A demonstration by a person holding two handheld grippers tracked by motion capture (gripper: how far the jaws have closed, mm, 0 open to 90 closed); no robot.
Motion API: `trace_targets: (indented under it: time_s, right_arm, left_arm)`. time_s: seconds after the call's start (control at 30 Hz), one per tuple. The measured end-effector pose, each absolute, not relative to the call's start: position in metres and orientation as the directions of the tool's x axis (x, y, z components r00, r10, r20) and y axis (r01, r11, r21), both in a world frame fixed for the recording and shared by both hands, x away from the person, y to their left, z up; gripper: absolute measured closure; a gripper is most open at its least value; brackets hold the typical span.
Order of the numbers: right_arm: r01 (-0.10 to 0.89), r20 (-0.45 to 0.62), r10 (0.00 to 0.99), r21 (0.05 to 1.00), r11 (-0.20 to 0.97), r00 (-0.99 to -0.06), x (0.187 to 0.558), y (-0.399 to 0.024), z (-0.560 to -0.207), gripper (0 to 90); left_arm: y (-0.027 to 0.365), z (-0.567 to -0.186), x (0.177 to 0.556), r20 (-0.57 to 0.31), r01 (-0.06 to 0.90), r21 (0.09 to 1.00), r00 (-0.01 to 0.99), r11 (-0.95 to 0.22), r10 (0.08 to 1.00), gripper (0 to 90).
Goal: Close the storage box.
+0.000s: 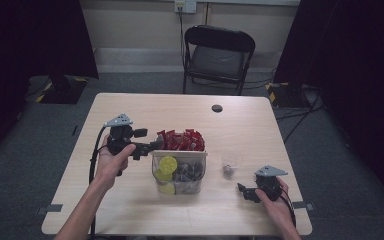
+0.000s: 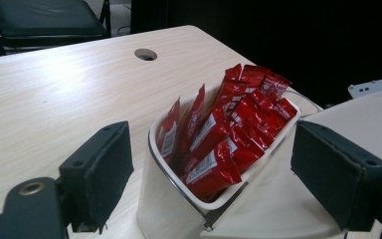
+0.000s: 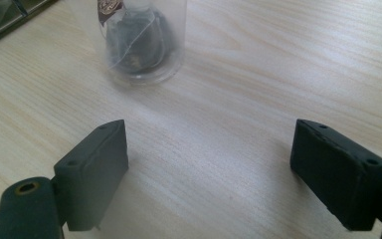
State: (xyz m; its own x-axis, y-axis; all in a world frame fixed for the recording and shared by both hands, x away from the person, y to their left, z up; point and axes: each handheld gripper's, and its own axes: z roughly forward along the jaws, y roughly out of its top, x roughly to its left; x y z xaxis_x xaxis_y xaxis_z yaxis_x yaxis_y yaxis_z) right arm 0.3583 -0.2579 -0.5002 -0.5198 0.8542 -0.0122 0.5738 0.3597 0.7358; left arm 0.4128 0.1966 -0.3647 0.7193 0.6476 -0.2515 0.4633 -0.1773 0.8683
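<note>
**A:** Start with what's closest to the person. What's the right hand doing?

**B:** The right gripper (image 1: 242,190) sits low over the table (image 1: 130,210) near the front right corner, jaws spread wide with nothing between them. In the right gripper view the two black pads (image 3: 97,169) frame bare wood.

**A:** And just ahead of it?

**B:** A small clear plastic cup (image 1: 230,163) stands upright on the table, a little beyond those jaws and apart from them. Something dark lies in its bottom (image 3: 137,42); I can't tell what it is.

**A:** The left side?

**B:** The left gripper (image 1: 156,145) is held up off the table, pointing at the clear organiser bin (image 1: 178,186) in the middle. Its jaws are released, wide apart, and the bin's rear corner lies between them. I can't tell if either pad touches the rim.

**A:** What's in the bin?

**B:** Two compartments that I can make out. The front one holds yellow round pods (image 1: 168,164) and dark ones (image 1: 190,172) beside them. The rear one is packed with red sauce packets (image 2: 229,129) standing on edge, leaning against each other.

**A:** Anything further back?

**B:** A round cable hole (image 1: 217,108) in the tabletop near the far edge, then a black folding chair (image 1: 218,56) on the grey floor behind the table, and dark curtains (image 1: 360,60) at either side.
</note>
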Motion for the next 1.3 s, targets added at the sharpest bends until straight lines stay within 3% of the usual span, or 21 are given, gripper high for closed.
trace_targets:
  time_s: [1.3]
  right_arm:
    - [0.577, -0.012, 0.858, 0.736, 0.355, -0.513, 0.358, -0.258, -0.5, 14.8]
  left_arm:
    - [0.203, -0.399, 0.399, -0.236, 0.532, 0.801, 0.702, -0.275, 0.672, 16.0]
